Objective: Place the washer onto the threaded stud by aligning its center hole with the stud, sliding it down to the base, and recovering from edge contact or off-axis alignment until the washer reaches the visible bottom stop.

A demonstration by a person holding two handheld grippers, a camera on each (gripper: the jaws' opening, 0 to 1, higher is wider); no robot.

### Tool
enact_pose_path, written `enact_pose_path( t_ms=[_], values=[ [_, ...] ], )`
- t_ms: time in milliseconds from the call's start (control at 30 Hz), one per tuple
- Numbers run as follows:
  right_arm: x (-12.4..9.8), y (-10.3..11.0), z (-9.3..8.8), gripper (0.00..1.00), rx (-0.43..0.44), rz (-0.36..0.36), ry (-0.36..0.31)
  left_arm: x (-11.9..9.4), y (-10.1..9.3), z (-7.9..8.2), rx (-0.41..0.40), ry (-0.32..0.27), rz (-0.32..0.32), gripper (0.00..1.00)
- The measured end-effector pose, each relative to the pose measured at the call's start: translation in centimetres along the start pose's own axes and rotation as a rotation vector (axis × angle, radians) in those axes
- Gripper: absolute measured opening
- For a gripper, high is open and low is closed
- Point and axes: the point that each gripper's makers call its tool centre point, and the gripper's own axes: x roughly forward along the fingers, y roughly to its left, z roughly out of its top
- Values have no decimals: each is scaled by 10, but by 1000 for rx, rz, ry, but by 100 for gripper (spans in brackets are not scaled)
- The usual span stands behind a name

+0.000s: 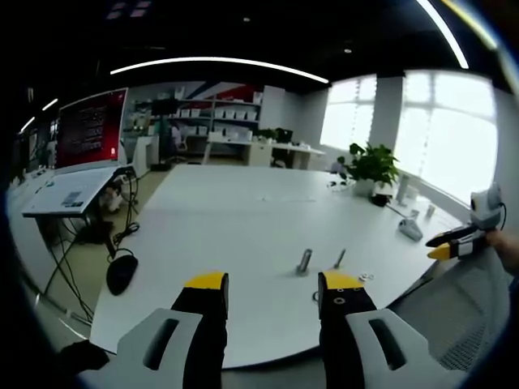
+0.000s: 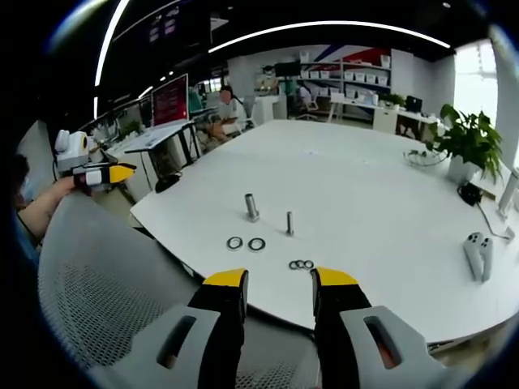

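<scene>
In the right gripper view, the right claw (image 2: 278, 279) stands with its two yellow-tipped jaws apart and nothing between them, held above a mesh chair back (image 2: 105, 292) at the near edge of the white table (image 2: 365, 186). Just beyond the jaw tips, at about 12 o'clock, three small washers (image 2: 301, 264) lie flat in a touching row. Further out at about 11 o'clock lie two larger washers (image 2: 246, 243), side by side and also flat. Behind them stand two upright pieces: a slim threaded stud (image 2: 289, 223) almost dead ahead at 12 o'clock, its long axis vertical, and a thicker stud (image 2: 252, 207) at 11 o'clock. No washer is on either stud yet, so the task reads as barely started.

The relation that matters: washers lie between this claw and the studs, all on nearly one line running away from the jaws, so I judge a short forward reach and descent would meet a washer first, with the stud straight beyond it.

In the left gripper view, the left claw (image 1: 270, 290) is likewise parted and empty, hanging over the table's near edge with the studs at about 1 o'clock. Which claw is nearer cannot be told for sure. Far off at 3 o'clock a potted plant (image 2: 470, 142) stands.
</scene>
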Motion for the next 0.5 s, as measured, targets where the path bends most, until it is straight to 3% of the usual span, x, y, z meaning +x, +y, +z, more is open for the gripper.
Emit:
enact_pose_path(
  t_ms=[500],
  values=[
    [0, -2, -1, 33, 5, -11, 6, 0, 0, 3, 7, -21, -7, 41]
  ],
)
